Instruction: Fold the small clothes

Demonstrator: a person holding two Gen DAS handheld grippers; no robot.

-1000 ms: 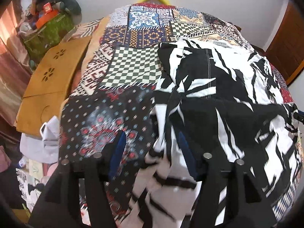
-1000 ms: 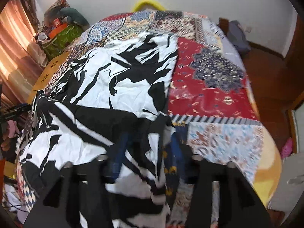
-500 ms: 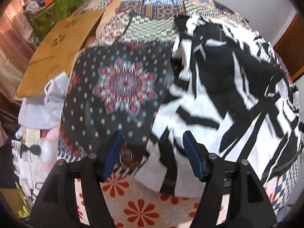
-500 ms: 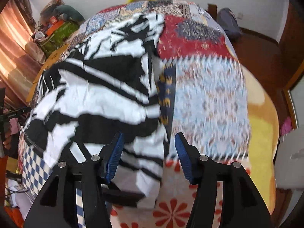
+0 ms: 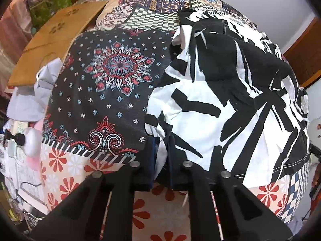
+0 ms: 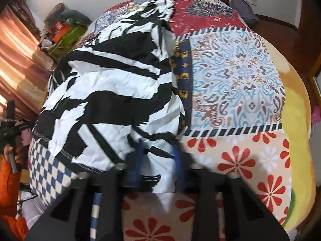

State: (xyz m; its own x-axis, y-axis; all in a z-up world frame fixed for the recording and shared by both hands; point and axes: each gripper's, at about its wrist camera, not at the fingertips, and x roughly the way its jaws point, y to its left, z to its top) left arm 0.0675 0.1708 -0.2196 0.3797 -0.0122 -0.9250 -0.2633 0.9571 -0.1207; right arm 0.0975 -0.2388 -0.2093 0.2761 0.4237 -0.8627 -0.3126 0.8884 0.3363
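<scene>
A black-and-white patterned garment (image 6: 112, 92) lies rumpled on a patchwork bedspread (image 6: 236, 80). At the bottom, the right gripper (image 6: 158, 160) is closing its blue fingers (image 6: 138, 160) on the garment's near hem. A hand (image 6: 14, 152) in an orange sleeve (image 6: 8, 180) shows at the left edge.

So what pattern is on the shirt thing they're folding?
Black and white jagged stripes on the garment; clearest in the left wrist view.

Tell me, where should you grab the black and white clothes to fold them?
By the two near corners of the hem, coming down from above at the bed's near edge. The black and white garment lies spread flat on the patchwork bedspread, so only its edges can be pinched. The left gripper is shut on one corner; the right gripper, closing, has the other between its fingers.
</scene>
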